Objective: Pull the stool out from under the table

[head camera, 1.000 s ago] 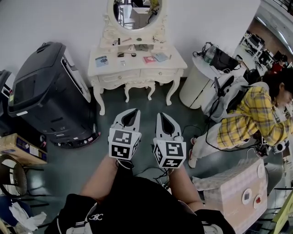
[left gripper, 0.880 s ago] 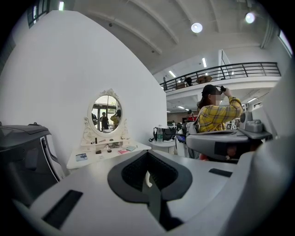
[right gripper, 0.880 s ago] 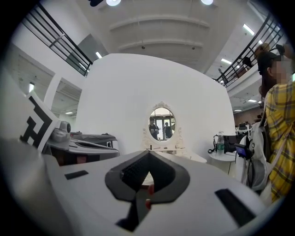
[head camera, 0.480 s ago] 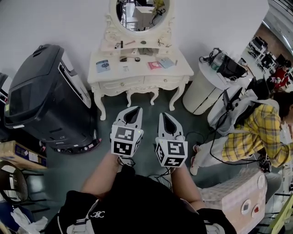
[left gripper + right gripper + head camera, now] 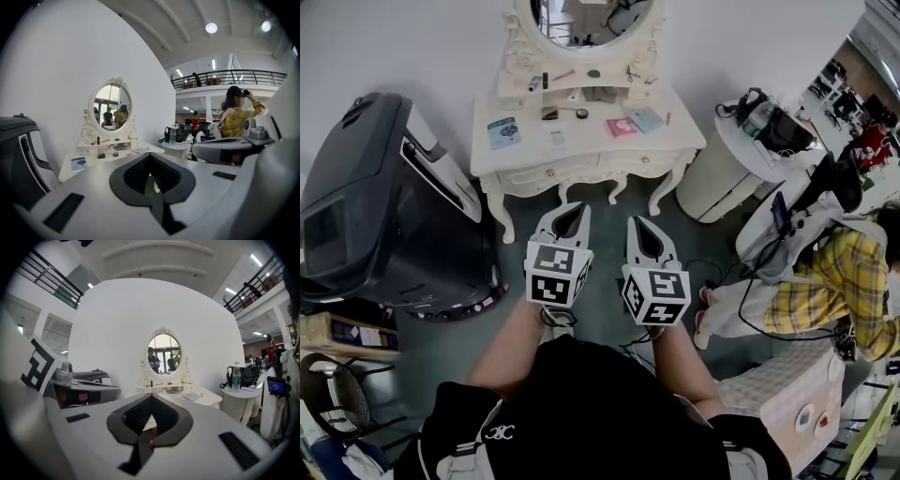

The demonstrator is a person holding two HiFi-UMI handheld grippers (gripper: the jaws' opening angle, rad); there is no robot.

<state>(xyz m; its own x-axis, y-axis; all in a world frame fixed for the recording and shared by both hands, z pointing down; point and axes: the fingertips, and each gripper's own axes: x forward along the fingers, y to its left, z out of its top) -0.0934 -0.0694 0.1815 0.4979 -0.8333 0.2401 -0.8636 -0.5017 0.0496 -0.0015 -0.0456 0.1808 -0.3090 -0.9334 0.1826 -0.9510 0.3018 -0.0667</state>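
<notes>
A big black machine (image 5: 384, 206) stands off the left edge of the white counter (image 5: 581, 142), and a round white stand (image 5: 717, 178) stands off its right corner. An oval mirror (image 5: 591, 14) rises from the counter's back edge. The stool (image 5: 564, 190) sits tucked under the middle of the front edge, only its curved white legs showing. The left claw (image 5: 574, 208) and right claw (image 5: 636, 223) hover side by side just short of that edge, both pinched together and holding nothing. A blue card (image 5: 502, 131) lies near the counter's left edge.
</notes>
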